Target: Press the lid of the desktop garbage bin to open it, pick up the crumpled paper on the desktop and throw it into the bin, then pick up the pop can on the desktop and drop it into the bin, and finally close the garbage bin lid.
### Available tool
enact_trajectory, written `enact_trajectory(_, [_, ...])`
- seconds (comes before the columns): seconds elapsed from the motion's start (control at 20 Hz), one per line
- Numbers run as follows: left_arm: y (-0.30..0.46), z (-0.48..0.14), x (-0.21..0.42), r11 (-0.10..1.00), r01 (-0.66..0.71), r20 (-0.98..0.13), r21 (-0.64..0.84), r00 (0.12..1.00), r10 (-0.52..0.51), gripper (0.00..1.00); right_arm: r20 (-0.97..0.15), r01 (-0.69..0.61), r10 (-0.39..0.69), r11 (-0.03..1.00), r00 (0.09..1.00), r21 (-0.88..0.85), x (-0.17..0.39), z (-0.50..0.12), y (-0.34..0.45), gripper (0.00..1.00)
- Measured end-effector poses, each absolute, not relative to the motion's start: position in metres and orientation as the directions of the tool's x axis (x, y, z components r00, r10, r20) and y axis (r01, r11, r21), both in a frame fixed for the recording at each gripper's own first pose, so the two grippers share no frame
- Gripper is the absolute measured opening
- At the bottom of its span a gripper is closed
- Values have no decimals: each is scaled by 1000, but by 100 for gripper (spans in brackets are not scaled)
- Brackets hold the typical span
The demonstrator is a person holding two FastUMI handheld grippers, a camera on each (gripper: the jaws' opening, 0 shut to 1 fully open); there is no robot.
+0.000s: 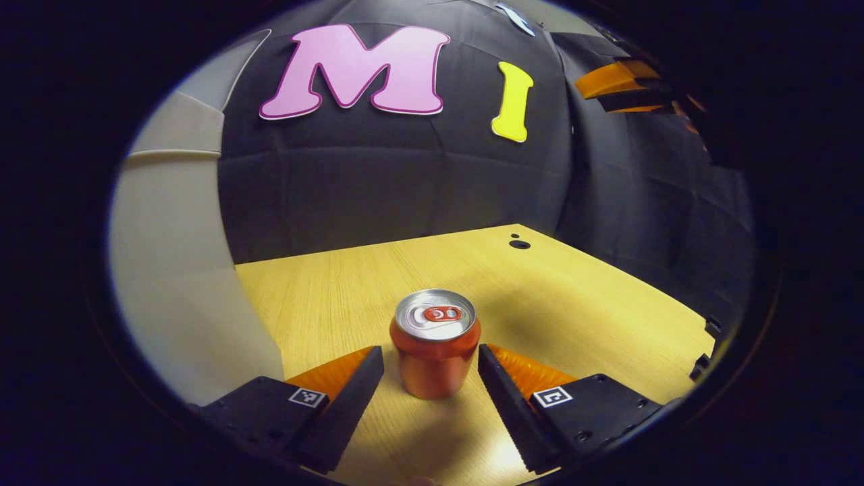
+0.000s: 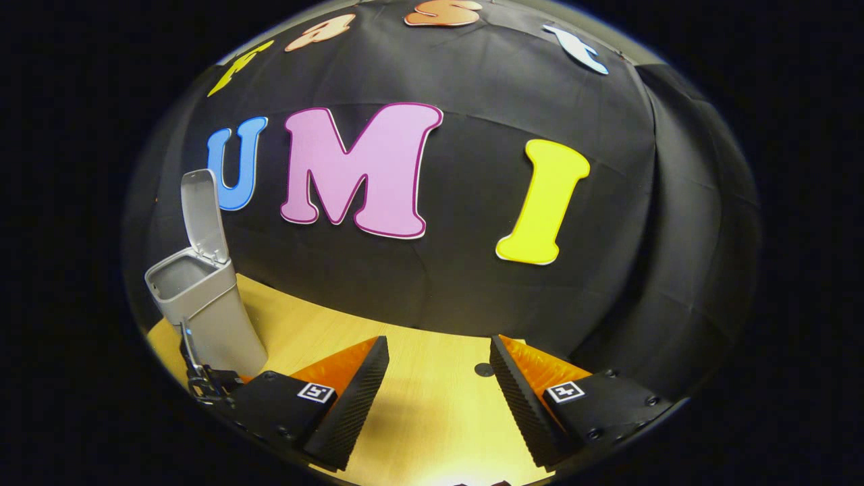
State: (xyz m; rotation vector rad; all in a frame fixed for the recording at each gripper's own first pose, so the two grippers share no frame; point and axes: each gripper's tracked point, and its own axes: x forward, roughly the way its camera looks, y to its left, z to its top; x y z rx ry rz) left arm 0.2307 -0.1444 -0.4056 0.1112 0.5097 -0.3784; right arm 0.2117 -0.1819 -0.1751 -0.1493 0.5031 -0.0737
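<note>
upright orange pop can (image 1: 435,351), tab unopened, between wide-open left tongs (image 1: 430,368); right tongs (image 2: 439,378) open, empty

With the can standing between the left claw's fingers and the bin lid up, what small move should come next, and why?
Probably close the left claw on the pop can. The can stands upright on the desktop between the open fingers, with a gap on each side, so nothing grips it yet. In the right gripper view the garbage bin has its lid raised, ready to receive the can.

Both cams low over desk (image 1: 574,297), facing back wall; left cam nearer desk.
</note>
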Motion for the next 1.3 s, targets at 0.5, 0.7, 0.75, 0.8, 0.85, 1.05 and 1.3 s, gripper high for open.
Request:
enact_trajectory(0.5, [-154,-419,257,933,357,-527,42,802,-283,95,-511,29,-103,988,853,-152,202,-195,-192,97])
enact_trajectory(0.7, [-158,-387,259,940,337,-510,53,819,-265,88,-510,22,-106,985,853,-169,200,-194,-190,97])
enact_trajectory(0.75, [-161,-375,259,942,333,-499,47,825,-266,88,-509,24,-113,984,854,-178,198,-192,-190,97])
enact_trajectory(0.8, [-164,-357,260,944,327,-482,41,834,-268,88,-507,24,-112,984,855,-177,197,-190,-189,97])
enact_trajectory(0.85, [-165,-340,260,946,322,-466,44,844,-266,88,-506,24,-105,986,856,-163,196,-188,-185,97])
enact_trajectory(1.05, [-174,-264,266,939,325,-395,110,882,-259,88,-505,33,-91,992,858,-122,196,-178,-174,97])
enact_trajectory(1.3, [-174,-169,265,933,331,-288,141,916,-281,87,-467,59,-90,995,880,-81,207,-147,-165,97])
